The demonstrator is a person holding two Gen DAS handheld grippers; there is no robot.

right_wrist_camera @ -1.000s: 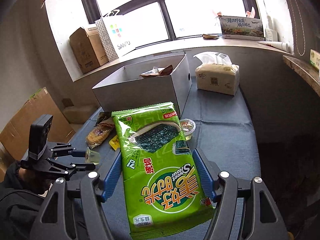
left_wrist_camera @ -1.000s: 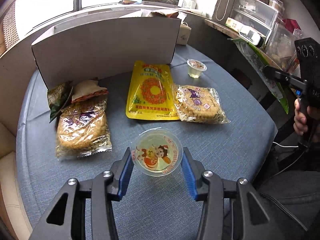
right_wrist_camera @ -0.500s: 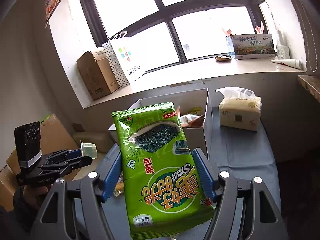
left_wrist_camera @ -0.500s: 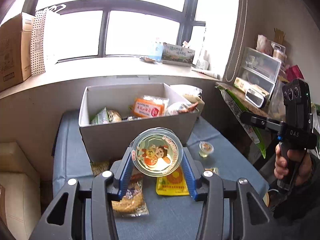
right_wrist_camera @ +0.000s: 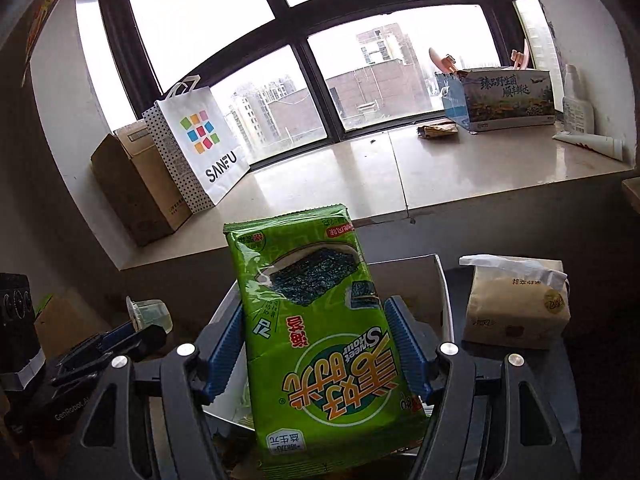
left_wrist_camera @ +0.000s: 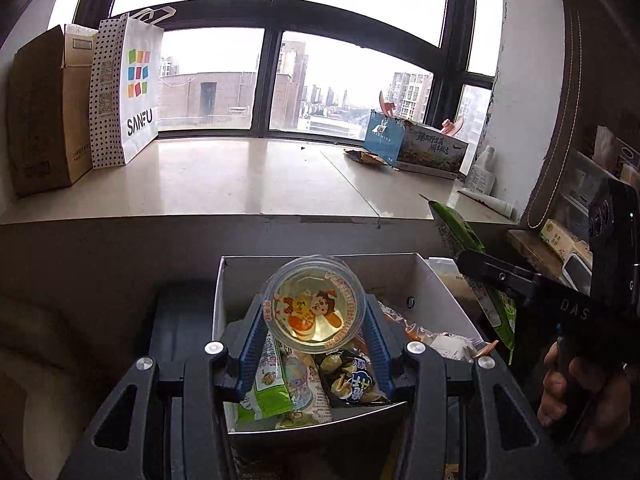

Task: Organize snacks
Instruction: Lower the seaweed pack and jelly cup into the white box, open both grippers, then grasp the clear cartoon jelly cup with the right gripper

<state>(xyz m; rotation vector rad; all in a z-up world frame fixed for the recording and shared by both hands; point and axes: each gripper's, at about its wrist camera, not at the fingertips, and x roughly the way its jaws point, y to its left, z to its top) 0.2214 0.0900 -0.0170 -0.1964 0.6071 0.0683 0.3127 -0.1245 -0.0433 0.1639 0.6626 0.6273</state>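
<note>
My left gripper [left_wrist_camera: 314, 328] is shut on a clear jelly cup [left_wrist_camera: 313, 305] with a cartoon lid, held in the air over the open white box [left_wrist_camera: 444, 280]. The box holds several snack packets [left_wrist_camera: 280, 384]. My right gripper [right_wrist_camera: 316, 344] is shut on a green seaweed snack bag [right_wrist_camera: 316, 328], held upright above the same white box [right_wrist_camera: 440, 280]. The right gripper and its bag [left_wrist_camera: 464, 236] show at the right edge of the left wrist view. The left gripper with the cup [right_wrist_camera: 148, 312] shows at the lower left of the right wrist view.
A tissue pack [right_wrist_camera: 516, 304] stands right of the box. On the windowsill are a white SANFU paper bag [left_wrist_camera: 128, 92], a brown carton [left_wrist_camera: 44, 108] and a printed blue box [left_wrist_camera: 416, 144]. A shelf with clutter [left_wrist_camera: 560, 240] is at the right.
Both grippers have risen and moved forward with their loads, from above the table with its loose snacks to over the open box. The view now looks down into the box.
</note>
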